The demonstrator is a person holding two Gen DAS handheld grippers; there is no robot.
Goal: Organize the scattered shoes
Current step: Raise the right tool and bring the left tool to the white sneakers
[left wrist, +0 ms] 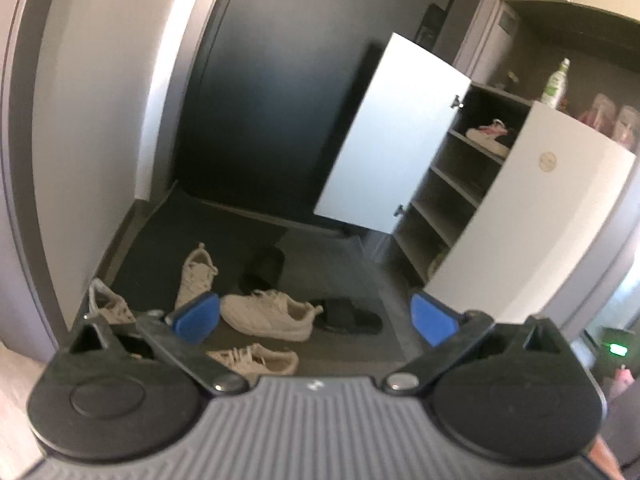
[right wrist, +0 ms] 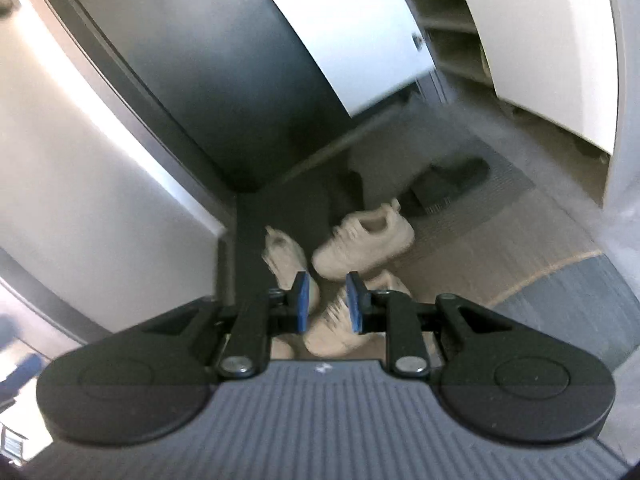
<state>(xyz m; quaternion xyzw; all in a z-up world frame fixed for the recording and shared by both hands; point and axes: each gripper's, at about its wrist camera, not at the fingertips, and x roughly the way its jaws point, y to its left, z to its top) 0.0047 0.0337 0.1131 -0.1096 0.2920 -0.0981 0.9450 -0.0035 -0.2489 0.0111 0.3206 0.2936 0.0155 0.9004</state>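
Several white sneakers lie scattered on the dark floor. One white sneaker point(left wrist: 267, 316) lies on its side mid-floor, another point(left wrist: 256, 360) nearer, a third point(left wrist: 196, 274) farther left, one more point(left wrist: 108, 302) by the wall. Two black slides point(left wrist: 348, 316) point(left wrist: 264, 268) lie beside them. My left gripper point(left wrist: 316, 318) is wide open and empty, high above the shoes. My right gripper point(right wrist: 327, 300) has a narrow gap between its blue pads, holds nothing, and hovers over a white sneaker point(right wrist: 340, 320). Another sneaker point(right wrist: 364, 240) and a black slide point(right wrist: 444, 186) lie beyond.
A white shoe cabinet point(left wrist: 520, 216) stands at right with its door point(left wrist: 392, 136) open, shelves point(left wrist: 460, 176) showing, and a pink-white shoe point(left wrist: 490, 132) on an upper shelf. A bottle point(left wrist: 556, 84) stands on top. A dark door point(left wrist: 272, 100) and walls close the corner.
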